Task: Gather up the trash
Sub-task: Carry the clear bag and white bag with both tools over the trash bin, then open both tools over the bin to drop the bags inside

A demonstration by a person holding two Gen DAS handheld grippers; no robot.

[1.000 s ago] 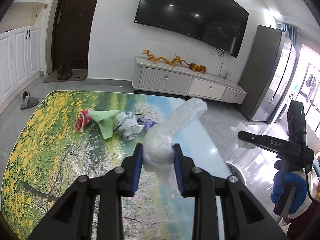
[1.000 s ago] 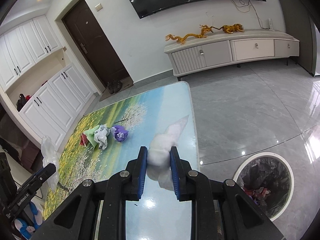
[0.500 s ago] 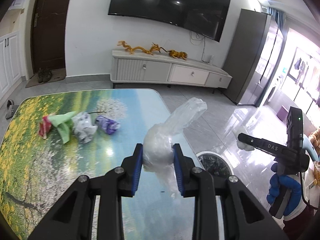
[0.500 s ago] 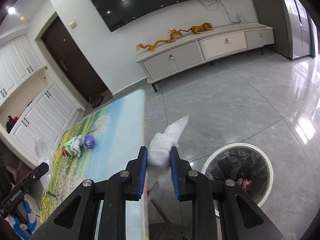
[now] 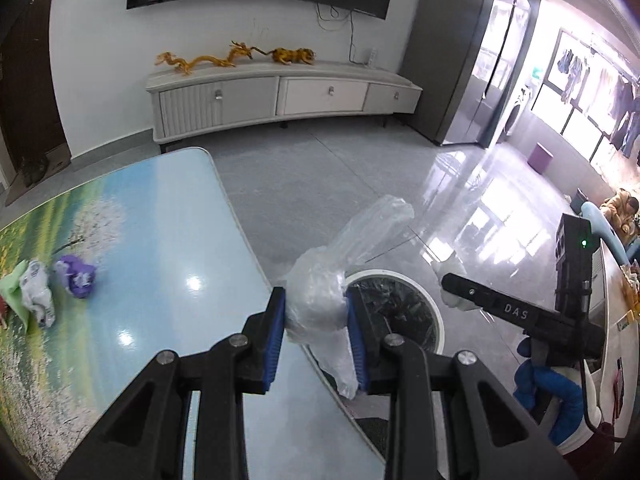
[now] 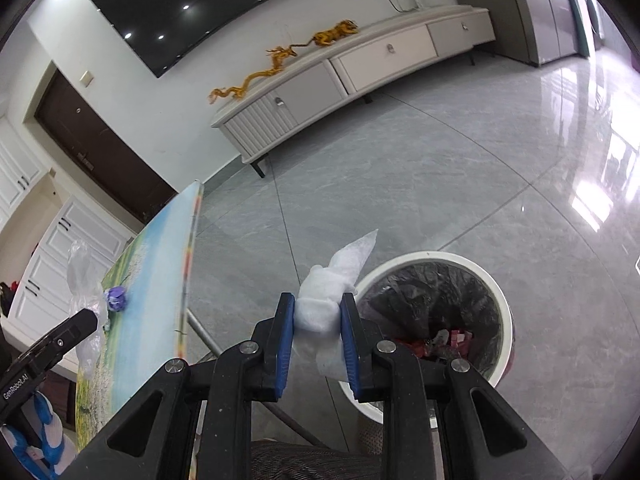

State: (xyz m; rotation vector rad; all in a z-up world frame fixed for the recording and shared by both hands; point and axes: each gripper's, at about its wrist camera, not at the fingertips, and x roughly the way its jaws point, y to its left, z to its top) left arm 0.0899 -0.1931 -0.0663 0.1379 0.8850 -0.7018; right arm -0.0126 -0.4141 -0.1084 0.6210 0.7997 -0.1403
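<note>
Clear crinkled plastic bag (image 5: 320, 296) sits pinched between the blue pads of your left gripper (image 5: 316, 320), jaws narrow & clamped on it, loose end sticking up to the right. It hangs off the edge of the glossy landscape-print table (image 5: 160, 280), w/ the round white bin lined in black plastic (image 5: 434, 312) right behind it on the grey tile floor.

Your right gripper (image 6: 318, 328) is squeezed nearly shut on a wad of white tissue paper (image 6: 324, 304), a pointed corner poking up. From that cam the same bin (image 6: 502, 300) is just right of the pads, red & mixed scraps inside.

On the table: a crumpled purple wrapper (image 5: 76, 276), a white crumpled bag (image 5: 36, 296) & a green paper piece (image 5: 14, 284), close together, well apart from both grippers.
</note>
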